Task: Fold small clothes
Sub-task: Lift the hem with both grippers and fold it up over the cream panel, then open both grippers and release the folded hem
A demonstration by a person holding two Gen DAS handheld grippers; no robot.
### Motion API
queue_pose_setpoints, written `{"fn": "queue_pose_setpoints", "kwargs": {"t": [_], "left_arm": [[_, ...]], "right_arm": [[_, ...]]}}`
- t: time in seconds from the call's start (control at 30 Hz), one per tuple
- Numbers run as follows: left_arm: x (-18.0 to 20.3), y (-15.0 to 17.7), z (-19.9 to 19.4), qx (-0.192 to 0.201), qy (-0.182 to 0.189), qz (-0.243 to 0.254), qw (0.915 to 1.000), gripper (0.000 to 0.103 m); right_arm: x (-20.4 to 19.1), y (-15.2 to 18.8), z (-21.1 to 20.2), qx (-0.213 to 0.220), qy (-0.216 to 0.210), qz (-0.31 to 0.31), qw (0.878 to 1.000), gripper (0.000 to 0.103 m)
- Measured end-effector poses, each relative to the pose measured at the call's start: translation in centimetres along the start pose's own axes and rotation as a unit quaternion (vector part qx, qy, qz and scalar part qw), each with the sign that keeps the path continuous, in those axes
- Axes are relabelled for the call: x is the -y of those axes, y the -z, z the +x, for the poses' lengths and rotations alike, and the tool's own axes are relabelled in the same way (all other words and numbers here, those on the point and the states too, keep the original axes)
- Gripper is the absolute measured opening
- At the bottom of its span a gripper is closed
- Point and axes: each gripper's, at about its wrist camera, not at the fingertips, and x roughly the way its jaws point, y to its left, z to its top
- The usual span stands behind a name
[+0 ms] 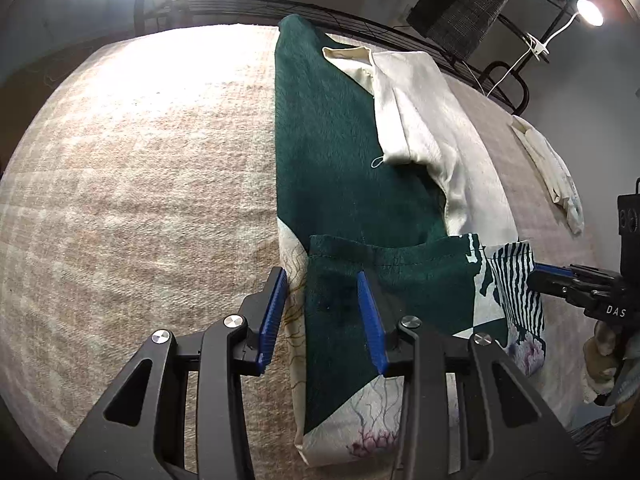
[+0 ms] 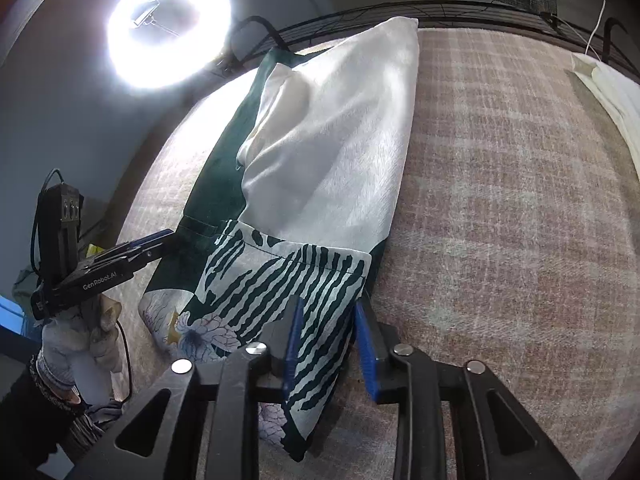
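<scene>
Between the blue ribbed pads of the left hand-held gripper (image 1: 322, 320), a folded-back flap of dark green velvety cloth lies, with jaws standing partly apart and not visibly pressing on it; the flap looks let go, or not yet taken. At the near right corner of the same garment (image 2: 312, 184), the right hand-held gripper (image 2: 328, 344) brackets a striped, thin printed panel with narrow jaws, the left pad against the cloth; whether it truly pinches cannot be told.

The garment, a small piece in green plush, cream satin-like fabric and a white print with dark stripes and pale lotus flowers, stretches away from both grippers as a long narrow shape on the counter (image 1: 140, 184), which is covered in coarse pinkish-beige plaid weave. Its hem end is turned up toward the far end, forming a shallow fold.

The risk, as judged here: slippery cream cloth could slide off the plush layer, and a fold released unevenly would skew, since the two corners sit on unlike fabrics. The rough counter covering may drag the lower layer and bunch it.

Farther right of the right gripper, a second cream cloth (image 2: 612, 96) lies at the counter's edge. Beyond it all, a ring light (image 2: 170, 26) glares, washing out the counter's far left.
</scene>
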Motion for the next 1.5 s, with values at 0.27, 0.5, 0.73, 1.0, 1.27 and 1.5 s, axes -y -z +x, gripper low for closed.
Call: {"fn": "queue_pose_setpoints", "kwargs": {"t": [0.27,0.5,0.73,1.0,1.27,1.5], "left_arm": [[0.5,-0.1,0.7,-0.006,-0.013,0.016,0.9998,0.012],[0.8,0.0,-0.7,0.023,-0.021,0.032,0.9990,0.002],[0.5,-0.9,-1.8,0.048,-0.019,0.022,0.9984,0.001],[-0.4,-1.9,-0.5,0.050,-0.014,0.000,0.9987,0.001],[-1.9,-1.8,0.9,0.048,-0.057,-0.008,0.9972,0.002],[-1.9,-3.2,-1.5,0.076,-0.048,-0.004,0.9960,0.002]], "right_arm": [[-2.0,-0.5,1.1,0.000,0.019,-0.036,0.999,0.011],[-2.7,-0.5,0.3,0.019,0.039,-0.061,0.997,0.001],[-3.3,-0.9,-1.4,0.052,0.035,-0.076,0.995,0.000],[-2.4,-2.6,-0.1,0.065,0.042,-0.068,0.995,0.000],[-0.6,-3.3,1.7,0.042,0.084,-0.058,0.994,0.007],[-0.6,-4.1,-0.6,0.071,0.076,-0.057,0.993,0.033]]}}
